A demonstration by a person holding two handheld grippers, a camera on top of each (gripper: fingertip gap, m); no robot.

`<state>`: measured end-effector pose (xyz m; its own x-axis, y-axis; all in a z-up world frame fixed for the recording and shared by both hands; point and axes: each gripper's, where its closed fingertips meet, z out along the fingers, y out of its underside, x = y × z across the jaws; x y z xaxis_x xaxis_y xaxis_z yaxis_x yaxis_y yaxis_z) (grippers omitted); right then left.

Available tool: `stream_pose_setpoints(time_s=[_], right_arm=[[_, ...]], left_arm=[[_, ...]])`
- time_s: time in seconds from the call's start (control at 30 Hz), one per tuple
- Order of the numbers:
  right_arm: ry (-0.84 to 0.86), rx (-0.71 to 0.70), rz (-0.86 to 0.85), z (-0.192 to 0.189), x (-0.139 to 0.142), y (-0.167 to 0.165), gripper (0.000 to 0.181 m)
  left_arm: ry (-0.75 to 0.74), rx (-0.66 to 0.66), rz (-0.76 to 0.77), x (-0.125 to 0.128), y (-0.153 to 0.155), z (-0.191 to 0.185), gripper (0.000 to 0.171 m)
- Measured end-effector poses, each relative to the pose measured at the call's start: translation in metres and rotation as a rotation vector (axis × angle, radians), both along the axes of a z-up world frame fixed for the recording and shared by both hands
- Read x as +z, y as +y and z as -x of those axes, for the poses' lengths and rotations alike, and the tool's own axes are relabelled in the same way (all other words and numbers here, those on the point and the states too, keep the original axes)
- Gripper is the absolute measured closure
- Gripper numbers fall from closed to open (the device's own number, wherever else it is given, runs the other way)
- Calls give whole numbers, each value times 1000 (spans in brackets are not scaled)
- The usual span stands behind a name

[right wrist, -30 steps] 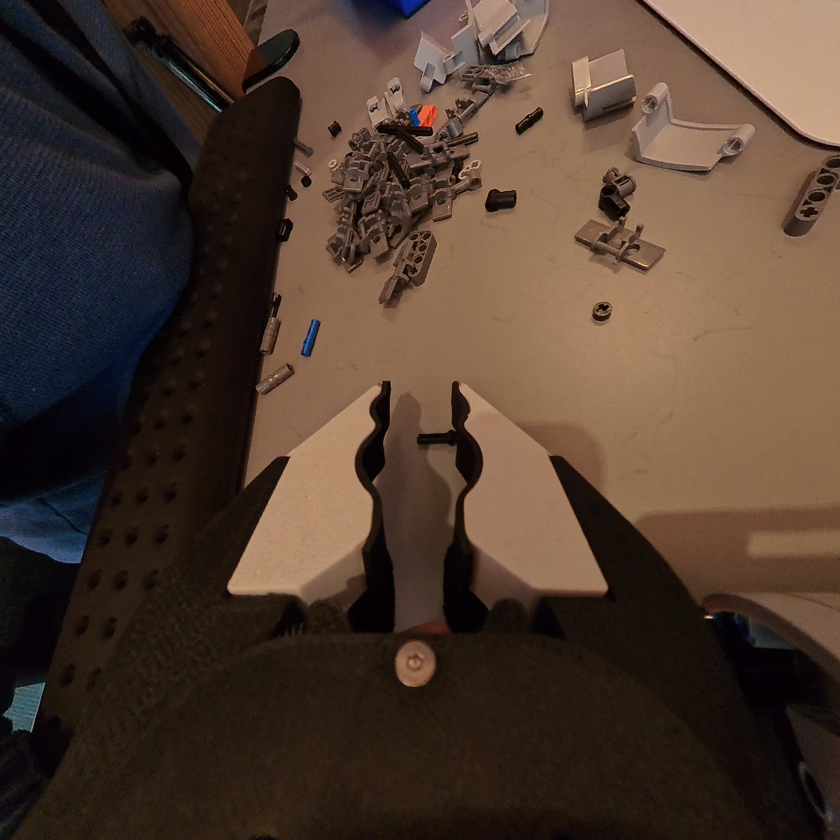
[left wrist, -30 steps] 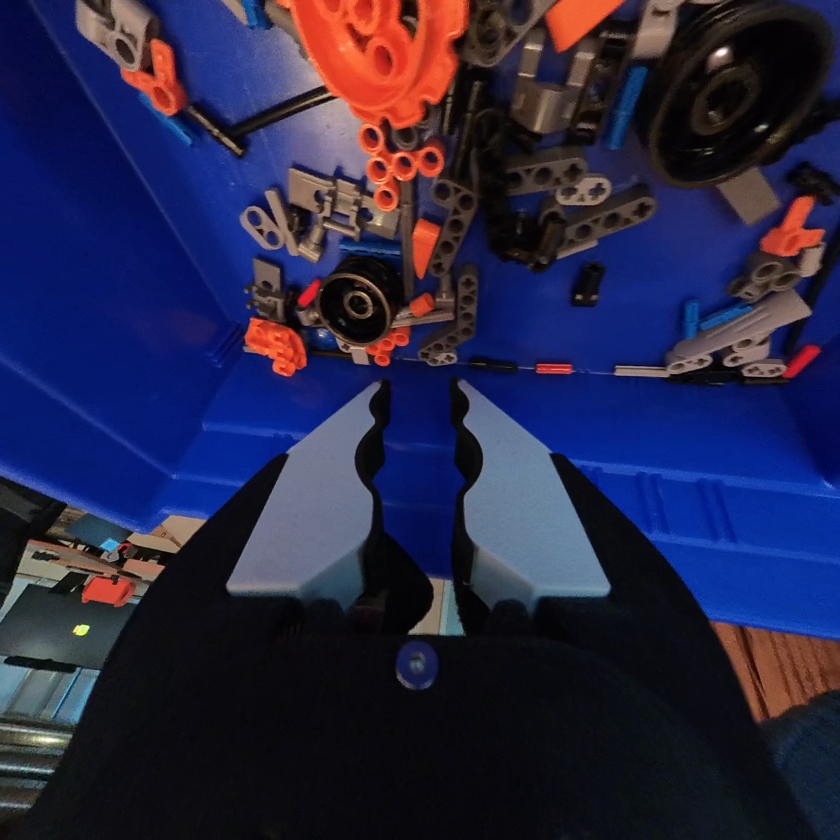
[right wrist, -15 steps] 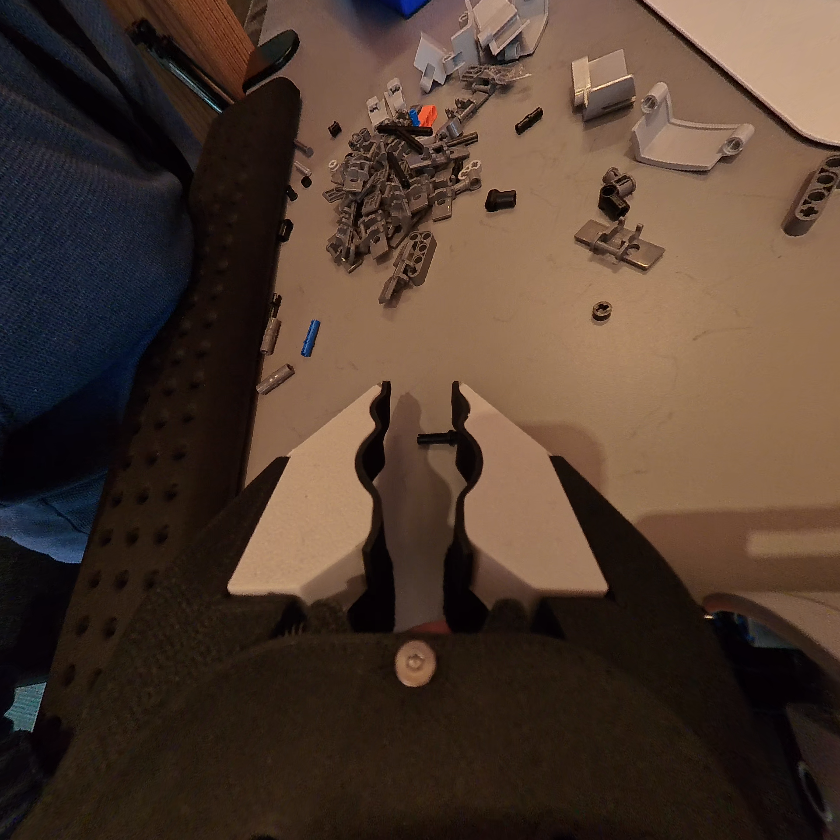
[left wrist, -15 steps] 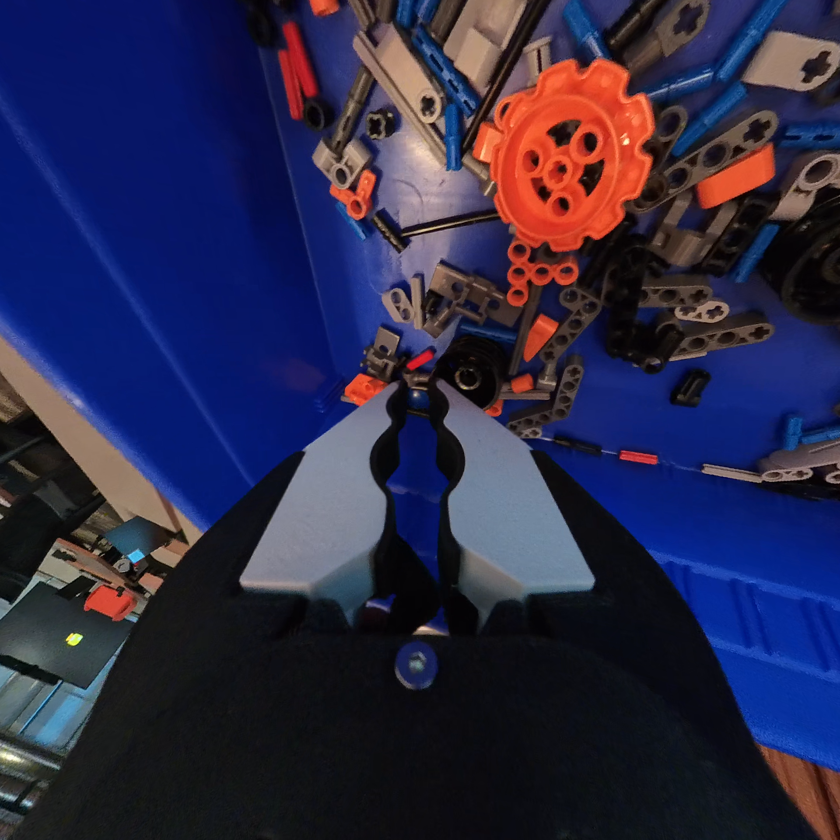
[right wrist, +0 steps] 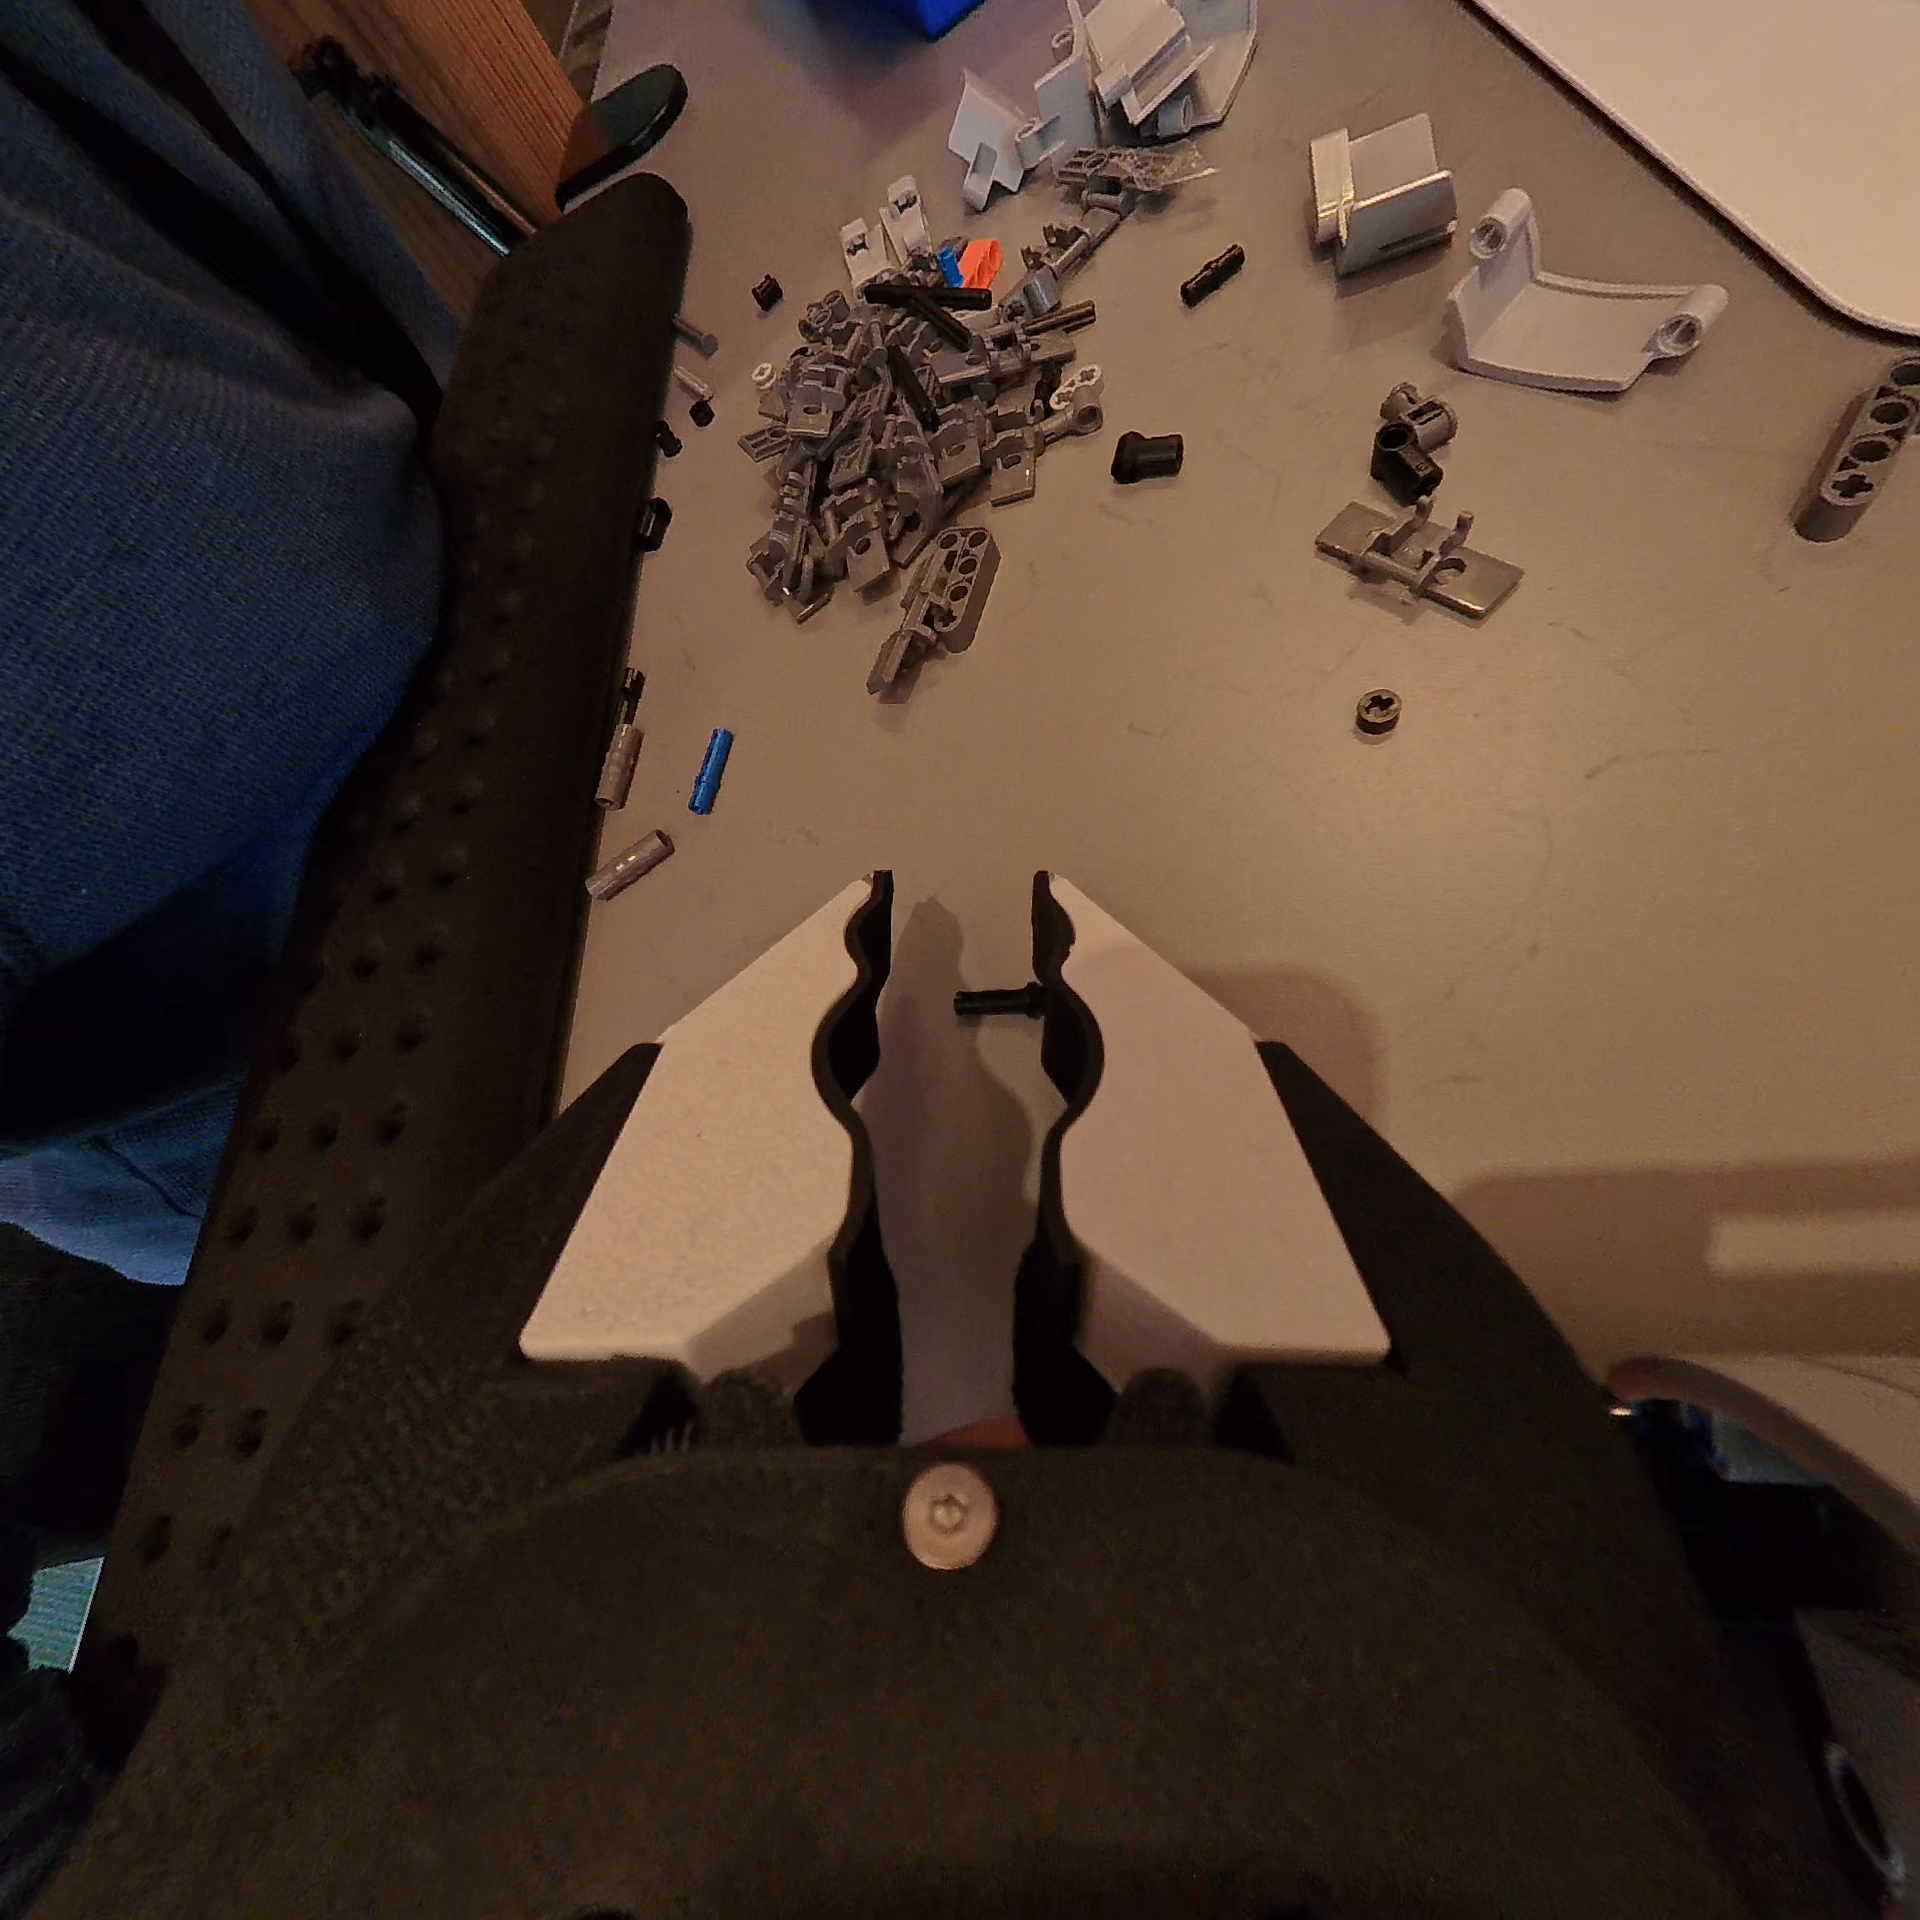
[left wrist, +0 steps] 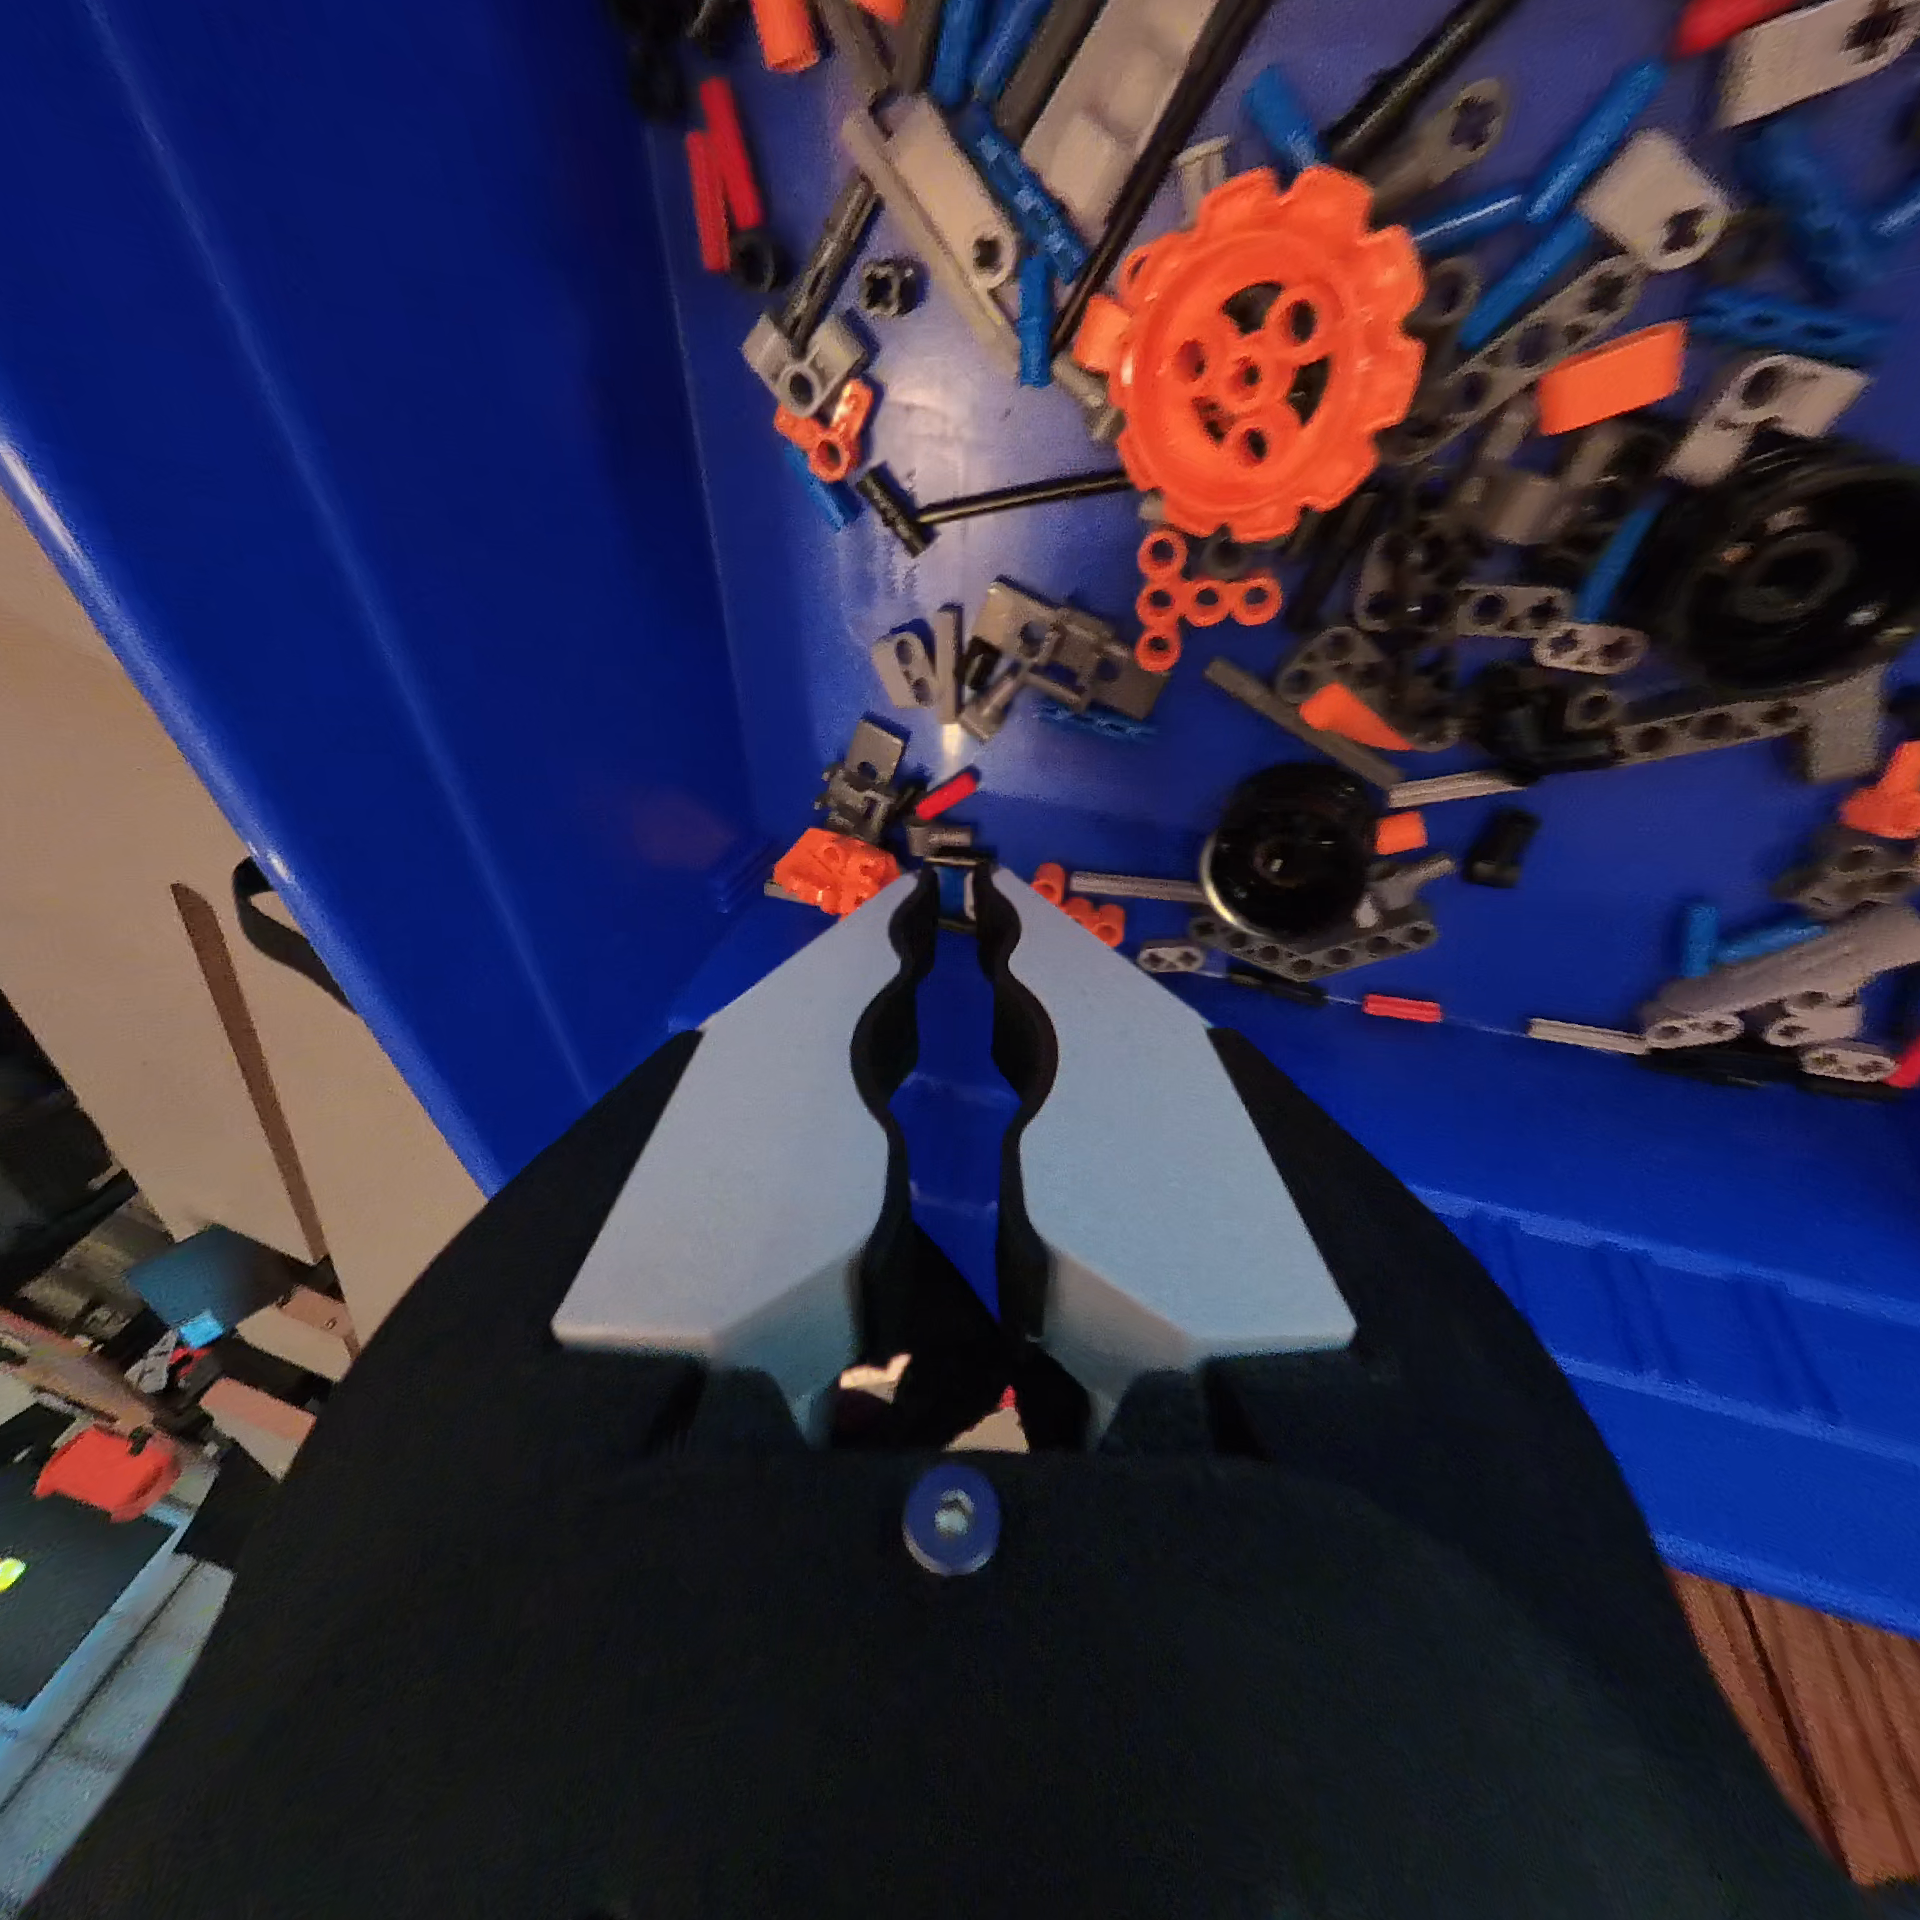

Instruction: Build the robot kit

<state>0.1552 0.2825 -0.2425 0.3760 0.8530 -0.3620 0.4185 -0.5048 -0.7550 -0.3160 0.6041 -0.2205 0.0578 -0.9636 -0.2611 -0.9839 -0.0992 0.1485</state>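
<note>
My left gripper (left wrist: pixel 951 883) is inside a blue bin (left wrist: pixel 416 520), near its left corner. Its jaws are almost together on a small dark piece with a blue part (left wrist: pixel 943 844), held at the tips. An orange block (left wrist: pixel 831 862) lies just left of the tips. A black wheel on grey beams (left wrist: pixel 1288 862) lies to the right, and a big orange gear (left wrist: pixel 1262 353) farther back. My right gripper (right wrist: pixel 961 883) is open and empty, low over a grey table (right wrist: pixel 1455 883). A small black pin (right wrist: pixel 997 1001) lies on the table between its fingers, against the right one.
The bin floor holds many loose grey, black, blue and orange pieces. On the table are a heap of grey pieces (right wrist: pixel 894 457), white panels (right wrist: pixel 1558 322) and scattered small parts. A black perforated bar (right wrist: pixel 468 727) and a person's blue clothing (right wrist: pixel 156 520) border the left. There is about 55 cm between the tips of the two grippers. The big orange gear (left wrist: pixel 1262 353) lies some 9 cm from my left tips, 50 cm from my right tips.
My left gripper went down into the bin corner and closed on the small piece. The black wheel and its beams have shifted to the right. The right gripper has not moved.
</note>
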Motion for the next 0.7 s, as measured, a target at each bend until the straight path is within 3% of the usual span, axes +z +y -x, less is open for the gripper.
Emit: stream_pose_setpoints(time_s=[0.2, 0.4, 0.6, 0.7], right_arm=[[2, -1, 1, 0, 0, 0, 157], [2, -2, 2, 0, 0, 0, 157], [3, -1, 1, 0, 0, 0, 156], [3, -1, 1, 0, 0, 0, 156]], left_arm=[[134, -9, 14, -23, 11, 21, 163], [153, -15, -8, -31, 23, 18, 171], [-54, -29, -119, -6, 41, -17, 168], [-24, -11, -177, 11, 48, -7, 162]])
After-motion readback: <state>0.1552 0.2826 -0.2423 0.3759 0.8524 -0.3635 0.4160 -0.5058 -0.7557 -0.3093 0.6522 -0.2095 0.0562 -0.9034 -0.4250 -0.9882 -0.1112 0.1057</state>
